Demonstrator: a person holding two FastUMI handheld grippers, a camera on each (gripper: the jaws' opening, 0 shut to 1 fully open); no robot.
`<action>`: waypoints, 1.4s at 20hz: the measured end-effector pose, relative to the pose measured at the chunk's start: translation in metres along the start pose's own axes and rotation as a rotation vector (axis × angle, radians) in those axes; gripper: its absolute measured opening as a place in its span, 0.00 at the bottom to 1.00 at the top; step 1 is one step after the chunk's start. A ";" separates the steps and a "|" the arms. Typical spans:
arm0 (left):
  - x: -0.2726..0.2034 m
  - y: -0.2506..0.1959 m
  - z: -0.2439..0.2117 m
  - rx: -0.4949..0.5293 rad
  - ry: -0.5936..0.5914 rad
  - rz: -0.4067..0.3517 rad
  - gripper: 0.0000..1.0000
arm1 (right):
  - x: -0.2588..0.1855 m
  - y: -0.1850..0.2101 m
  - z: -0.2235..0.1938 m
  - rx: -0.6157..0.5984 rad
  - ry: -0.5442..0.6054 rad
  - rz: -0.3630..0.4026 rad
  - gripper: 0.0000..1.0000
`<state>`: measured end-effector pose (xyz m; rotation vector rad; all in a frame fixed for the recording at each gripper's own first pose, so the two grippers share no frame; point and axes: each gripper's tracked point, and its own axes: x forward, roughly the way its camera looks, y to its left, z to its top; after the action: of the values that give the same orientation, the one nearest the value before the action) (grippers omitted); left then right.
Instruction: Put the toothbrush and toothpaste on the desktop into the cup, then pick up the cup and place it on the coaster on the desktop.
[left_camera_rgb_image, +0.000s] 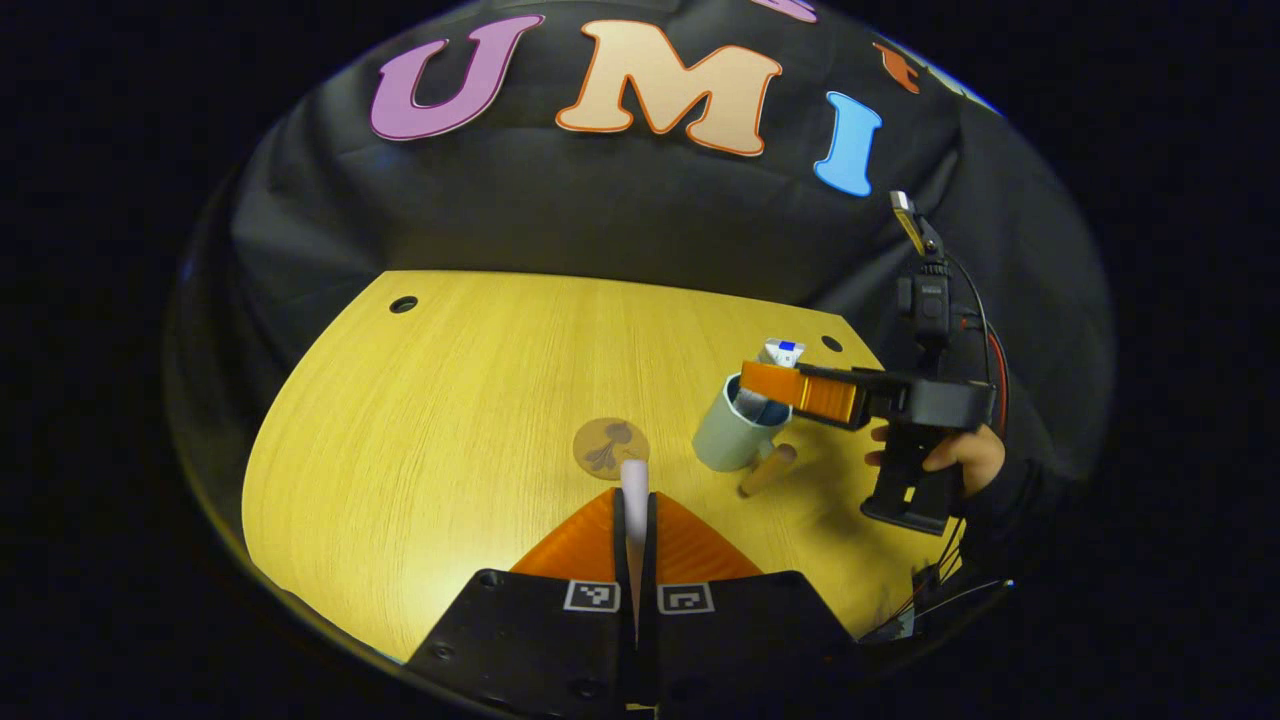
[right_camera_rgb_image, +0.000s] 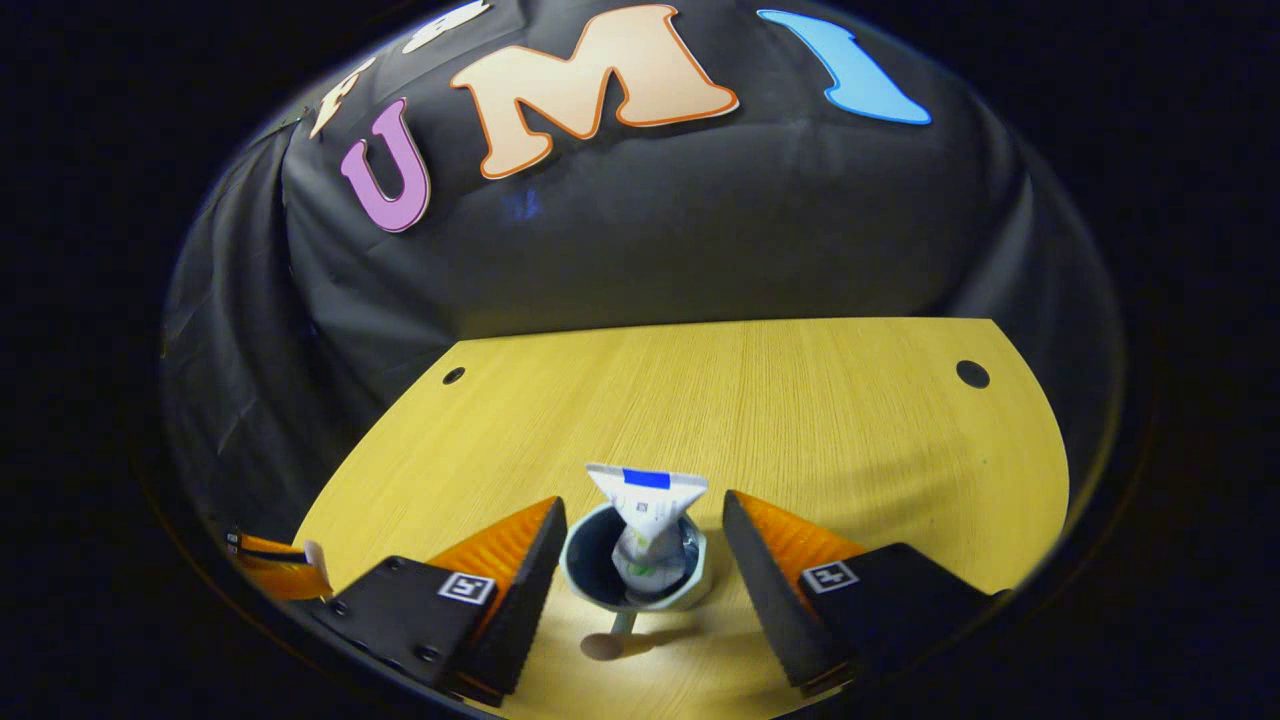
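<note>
Two grippers worked over the yellow wooden worktop (right_camera_rgb_image: 820, 420).
Right gripper (right_camera_rgb_image: 640, 575) fingers stood wide around the pale cup (right_camera_rgb_image: 690, 590) holding the white toothpaste tube (right_camera_rgb_image: 648, 510); left gripper (left_camera_rgb_image: 636, 500) fingers pinched the white toothbrush (left_camera_rgb_image: 634, 485).

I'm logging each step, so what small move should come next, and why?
Probably carry the toothbrush, clamped in the left gripper, over to the cup and lower it in. The toothpaste already stands inside, and the right gripper is open around the cup.
</note>
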<state>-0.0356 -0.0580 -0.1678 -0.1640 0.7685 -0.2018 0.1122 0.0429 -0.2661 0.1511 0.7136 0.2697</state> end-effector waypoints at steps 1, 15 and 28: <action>0.003 -0.003 0.006 -0.001 -0.012 -0.007 0.00 | -0.009 -0.005 -0.003 0.007 -0.007 -0.005 0.99; 0.072 -0.078 0.132 -0.021 -0.224 -0.181 0.00 | -0.125 -0.111 -0.065 0.231 -0.013 -0.156 0.96; 0.125 -0.093 0.177 -0.179 -0.456 -0.161 0.00 | -0.167 -0.155 -0.091 0.305 0.011 -0.260 0.96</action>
<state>0.1657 -0.1646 -0.1058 -0.4271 0.3177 -0.2373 -0.0397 -0.1502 -0.2653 0.3439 0.7741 -0.0886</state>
